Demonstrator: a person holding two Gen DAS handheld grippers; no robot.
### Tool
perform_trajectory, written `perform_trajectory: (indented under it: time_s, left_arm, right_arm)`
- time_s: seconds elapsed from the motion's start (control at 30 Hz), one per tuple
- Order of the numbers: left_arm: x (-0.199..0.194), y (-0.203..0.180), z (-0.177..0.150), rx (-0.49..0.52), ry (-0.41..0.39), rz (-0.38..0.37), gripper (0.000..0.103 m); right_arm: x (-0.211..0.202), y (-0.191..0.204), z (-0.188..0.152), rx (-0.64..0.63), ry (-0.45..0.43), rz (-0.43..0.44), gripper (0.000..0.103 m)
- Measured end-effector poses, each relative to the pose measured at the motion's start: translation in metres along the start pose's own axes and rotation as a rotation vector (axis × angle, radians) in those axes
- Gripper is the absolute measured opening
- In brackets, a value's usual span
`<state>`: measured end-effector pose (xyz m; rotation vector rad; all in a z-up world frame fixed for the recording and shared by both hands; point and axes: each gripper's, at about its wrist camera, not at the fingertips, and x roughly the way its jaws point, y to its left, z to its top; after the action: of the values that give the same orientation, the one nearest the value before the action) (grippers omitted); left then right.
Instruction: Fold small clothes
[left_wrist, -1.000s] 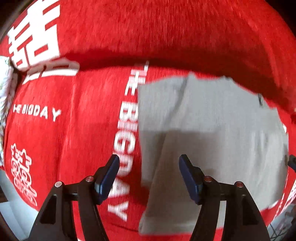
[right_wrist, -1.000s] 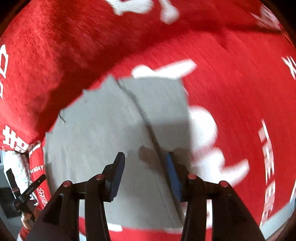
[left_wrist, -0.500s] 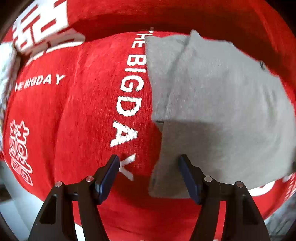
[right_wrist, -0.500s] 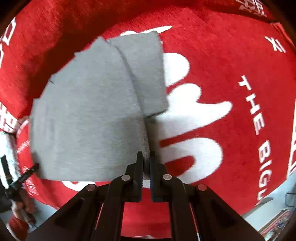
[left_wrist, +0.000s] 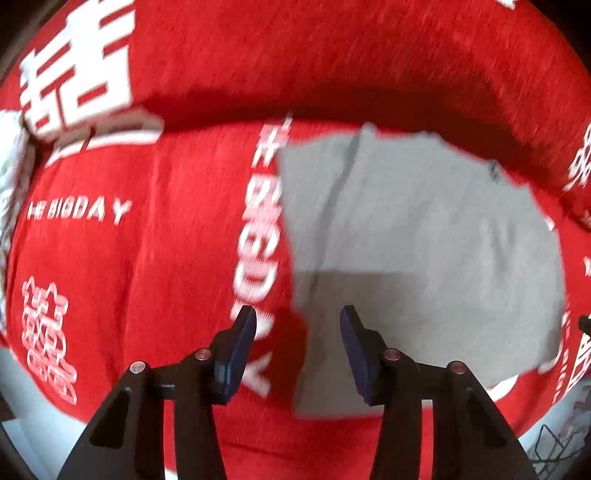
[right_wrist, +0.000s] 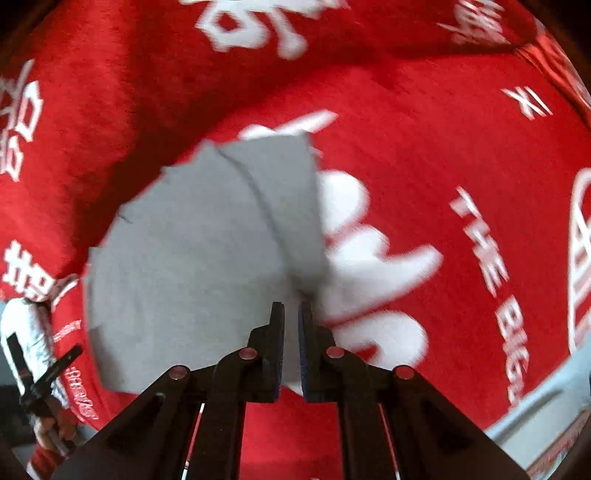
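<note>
A small grey garment (left_wrist: 424, 240) lies flat on a red cloth (left_wrist: 147, 240) with white lettering. My left gripper (left_wrist: 297, 328) is open, its fingers either side of the garment's near left edge, just above it. In the right wrist view the same grey garment (right_wrist: 192, 258) spreads to the left. My right gripper (right_wrist: 291, 317) is shut on the garment's near right corner, with grey cloth pinched between the pads.
The red cloth (right_wrist: 424, 129) covers the whole surface and rises in a fold at the back. The person's other hand with the left gripper (right_wrist: 40, 384) shows at the lower left of the right wrist view. A pale table edge (right_wrist: 535, 410) shows lower right.
The right gripper closed on the garment's corner and holds it. The left gripper stayed open, drew back half a second ago, then moved in over the garment's left edge again.
</note>
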<state>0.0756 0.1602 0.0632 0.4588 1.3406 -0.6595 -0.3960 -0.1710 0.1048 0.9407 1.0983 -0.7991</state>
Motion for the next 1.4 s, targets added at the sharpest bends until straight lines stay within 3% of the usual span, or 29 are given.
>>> perform_trajectory:
  time_s: [0.2,0.33,0.43,0.6,0.9,1.0,1.13,1.4]
  left_arm:
    - [0.035,-0.017,0.049,-0.064,-0.011,-0.026,0.050]
    - [0.066,-0.008,0.058,-0.122,0.048,0.058,0.050]
    - [0.066,0.005,0.054,-0.194,0.059,0.025,0.050]
    - [0.052,0.003,0.047,-0.145,0.086,0.071,0.050]
    - [0.013,-0.033,0.024,-0.047,0.108,0.070,0.050]
    - [0.008,-0.042,0.018,-0.014,0.123,0.073,0.050]
    - [0.000,-0.051,0.010,-0.001,0.133,0.073,0.050]
    - [-0.003,-0.065,-0.002,-0.006,0.159,0.077,0.050]
  right_arm:
    - [0.056,0.044,0.026,-0.058,0.060,0.064,0.007]
    - [0.074,0.031,0.028,-0.005,0.093,0.066,0.004]
    - [0.067,0.017,0.028,0.040,0.090,0.071,0.005]
    - [0.055,-0.003,0.028,0.135,0.123,0.131,0.010]
    - [0.030,0.012,0.016,0.089,0.184,0.124,0.013]
    - [0.029,0.022,0.011,0.059,0.200,0.121,0.019]
    - [0.032,0.035,0.009,0.032,0.216,0.123,0.035]
    - [0.035,0.050,0.004,-0.027,0.241,0.131,0.044]
